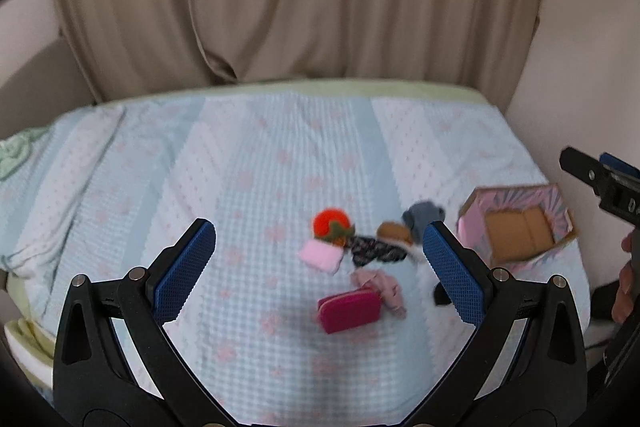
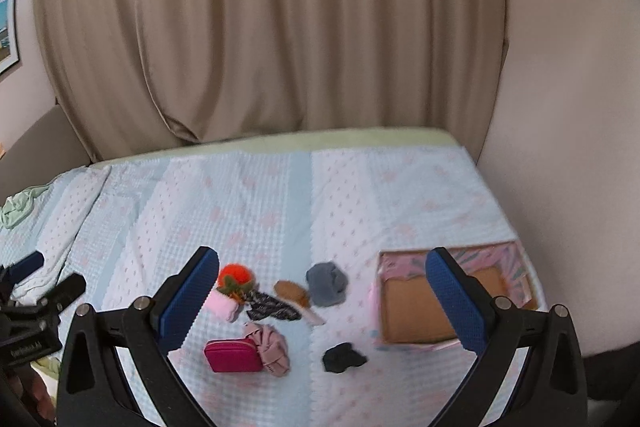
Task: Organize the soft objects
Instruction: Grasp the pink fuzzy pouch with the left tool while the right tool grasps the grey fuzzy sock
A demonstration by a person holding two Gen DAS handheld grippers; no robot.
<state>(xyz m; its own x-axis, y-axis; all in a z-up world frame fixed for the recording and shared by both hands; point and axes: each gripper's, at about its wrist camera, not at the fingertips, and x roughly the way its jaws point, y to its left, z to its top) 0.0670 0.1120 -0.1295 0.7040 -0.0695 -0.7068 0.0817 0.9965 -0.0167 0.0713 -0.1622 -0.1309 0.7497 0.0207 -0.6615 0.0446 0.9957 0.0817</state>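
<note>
Soft objects sit in a loose cluster mid-bed on the bedspread [image 2: 280, 195]; nothing boxed yet by my read, since the box [image 2: 412, 323] shows only bare cardboard floor.
Cluster in the right wrist view: orange pompom [image 2: 235, 275] at 9 o'clock; pink pad [image 2: 224, 305] touching it just below; patterned dark cloth [image 2: 272, 305] centre; brown brush-like item [image 2: 294, 293] beside it; grey bundle [image 2: 326, 283] at 1 o'clock; magenta pouch [image 2: 234, 355] at 7 o'clock, touching the pink scrunched cloth [image 2: 272, 347]; black scrap [image 2: 343, 357] at 5 o'clock, apart from the rest.
Box lies at 3 o'clock of the cluster, mouth up, near the bed edge; probably parked there as the drop target.
My left gripper [image 1: 318, 259]: jaws spread wide, holding nothing; hovers above the pile, likely lining up.
My right gripper [image 2: 322, 287]: same, wide apart and empty; its right pad [image 2: 456, 303] overlaps the box in view.
Frames blurred; small details uncertain.
</note>
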